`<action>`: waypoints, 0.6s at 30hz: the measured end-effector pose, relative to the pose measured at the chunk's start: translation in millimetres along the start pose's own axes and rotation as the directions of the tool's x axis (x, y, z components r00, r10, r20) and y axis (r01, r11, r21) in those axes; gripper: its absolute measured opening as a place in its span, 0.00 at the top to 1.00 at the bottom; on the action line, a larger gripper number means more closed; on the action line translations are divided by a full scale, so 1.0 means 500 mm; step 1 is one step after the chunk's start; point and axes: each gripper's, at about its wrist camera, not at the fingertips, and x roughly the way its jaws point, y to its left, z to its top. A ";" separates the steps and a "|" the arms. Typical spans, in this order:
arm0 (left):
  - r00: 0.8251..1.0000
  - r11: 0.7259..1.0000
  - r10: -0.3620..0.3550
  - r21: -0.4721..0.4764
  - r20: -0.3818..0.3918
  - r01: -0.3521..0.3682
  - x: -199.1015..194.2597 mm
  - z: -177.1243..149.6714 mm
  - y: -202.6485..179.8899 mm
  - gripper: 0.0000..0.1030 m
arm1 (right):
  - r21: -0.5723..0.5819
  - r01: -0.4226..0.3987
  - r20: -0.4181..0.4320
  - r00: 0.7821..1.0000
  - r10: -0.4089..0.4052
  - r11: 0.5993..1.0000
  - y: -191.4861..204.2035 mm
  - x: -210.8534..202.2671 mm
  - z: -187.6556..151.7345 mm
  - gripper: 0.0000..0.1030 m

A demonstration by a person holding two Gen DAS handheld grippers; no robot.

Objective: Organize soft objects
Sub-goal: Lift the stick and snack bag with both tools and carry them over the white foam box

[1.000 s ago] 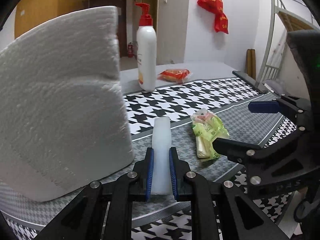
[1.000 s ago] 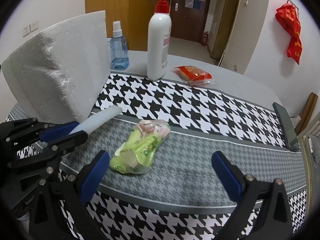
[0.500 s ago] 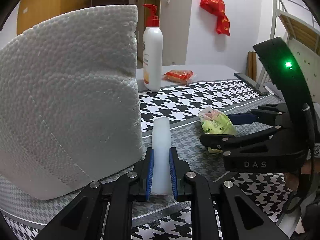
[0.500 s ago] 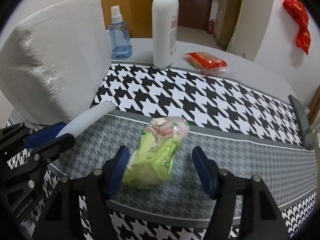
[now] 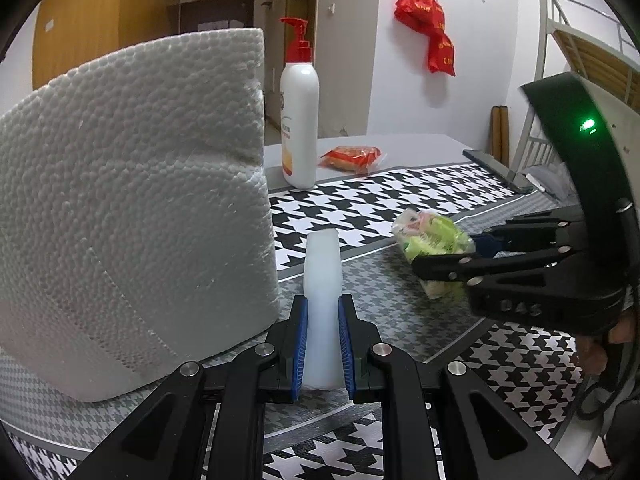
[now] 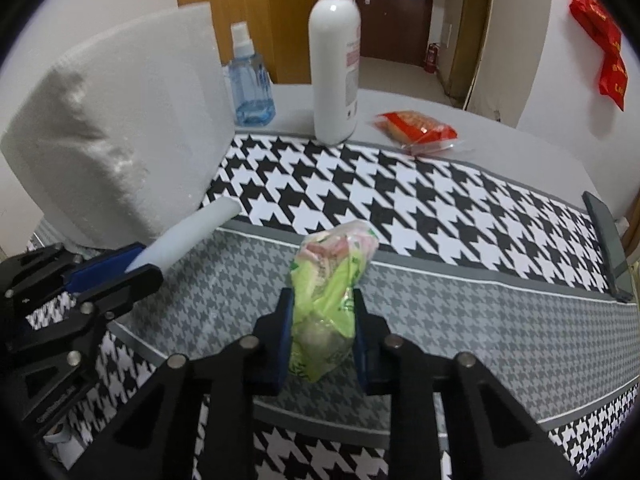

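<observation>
Green packet [image 6: 325, 312] sits pinched as the right gripper [image 6: 322, 312] has just closed; the left gripper [image 5: 322, 330] clamps a white foam strip [image 5: 322, 280].

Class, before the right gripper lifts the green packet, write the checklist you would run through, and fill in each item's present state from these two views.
1. Right gripper has just been closing; its pads press the green packet on both sides: ok.
2. Packet clear of the table runner: cannot tell.
3. Left gripper shut on the white foam strip: ok.
4. Strip apart from the packet: ok.
5. Foam block beside the strip, apart from the packet: ok.
6. Lotion bottle stands well behind: ok.
</observation>
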 end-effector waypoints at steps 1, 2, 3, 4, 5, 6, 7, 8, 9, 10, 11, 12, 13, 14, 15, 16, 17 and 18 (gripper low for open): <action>1.000 1.000 -0.002 0.001 0.002 0.002 -0.002 0.000 -0.001 0.84 | 0.003 -0.002 0.007 1.000 0.002 1.000 -0.002 -0.007 -0.002 0.72; 1.000 1.000 -0.005 0.001 0.006 0.005 -0.004 -0.001 -0.001 0.84 | 0.009 -0.004 0.016 1.000 0.004 1.000 -0.005 -0.019 -0.004 0.72; 1.000 1.000 -0.005 -0.001 0.010 0.005 -0.009 -0.001 0.001 0.84 | 0.013 -0.006 0.022 1.000 0.006 1.000 -0.006 -0.025 -0.005 0.72; 1.000 1.000 -0.006 -0.002 0.017 0.006 -0.013 -0.001 0.001 0.84 | 0.016 -0.010 0.031 0.999 0.010 1.000 -0.007 -0.035 -0.006 0.72; 1.000 1.000 -0.009 0.000 0.021 0.009 -0.017 0.000 0.002 0.84 | 0.017 -0.016 0.041 0.999 0.015 1.000 -0.010 -0.048 -0.008 0.72; 1.000 1.000 -0.010 -0.001 0.025 0.010 -0.020 0.000 0.002 0.84 | 0.019 -0.020 0.054 0.998 0.019 1.000 -0.011 -0.061 -0.009 0.72; 0.999 1.000 -0.015 0.000 0.033 0.015 -0.026 0.001 0.001 0.84 | 0.022 -0.022 0.064 0.998 0.021 1.000 -0.011 -0.071 -0.011 0.72; 0.999 1.000 -0.017 0.001 0.038 0.017 -0.030 0.001 0.001 0.84 | 0.024 -0.024 0.075 0.997 0.022 0.999 -0.013 -0.084 -0.014 0.72; 0.999 1.000 -0.016 0.001 0.041 0.016 -0.034 0.002 0.000 0.84 | 0.025 -0.024 0.086 0.996 0.021 0.999 -0.013 -0.094 -0.015 0.72; 0.999 1.000 -0.014 -0.002 0.044 0.014 -0.041 0.001 0.001 0.84 | 0.027 -0.025 0.095 0.995 0.022 0.999 -0.013 -0.104 -0.017 0.72; 0.999 1.000 -0.012 -0.001 0.049 0.012 -0.048 0.000 -0.001 0.84 | 0.030 -0.028 0.106 0.994 0.025 0.999 -0.014 -0.112 -0.020 0.72; 0.998 1.000 -0.006 0.005 0.055 0.006 -0.053 0.000 -0.004 0.84 | 0.033 -0.032 0.118 0.993 0.027 0.999 -0.015 -0.122 -0.022 0.72; 0.998 1.000 0.002 0.013 0.064 -0.002 -0.061 0.000 -0.008 0.84 | 0.036 -0.038 0.131 0.991 0.033 0.999 -0.016 -0.134 -0.025 0.72; 0.997 1.000 0.007 0.018 0.073 -0.008 -0.071 0.000 -0.011 0.84 | 0.035 -0.042 0.141 0.989 0.037 0.999 -0.015 -0.141 -0.026 0.72; 0.997 1.000 0.013 0.021 0.079 -0.014 -0.077 0.001 -0.015 0.84 | 0.032 -0.046 0.153 0.987 0.041 0.998 -0.014 -0.150 -0.027 0.72; 0.996 1.000 0.020 0.019 0.088 -0.022 -0.087 0.000 -0.017 0.84 | 0.030 -0.049 0.163 0.986 0.044 0.998 -0.012 -0.159 -0.027 0.72; 0.995 1.000 0.020 0.013 0.099 -0.021 -0.097 0.001 -0.018 0.84 | 0.027 -0.057 0.176 0.983 0.051 0.998 -0.008 -0.169 -0.029 0.72; 0.994 1.000 0.016 0.008 0.107 -0.017 -0.107 0.001 -0.018 0.84 | 0.023 -0.064 0.188 0.980 0.059 0.998 -0.003 -0.181 -0.030 0.72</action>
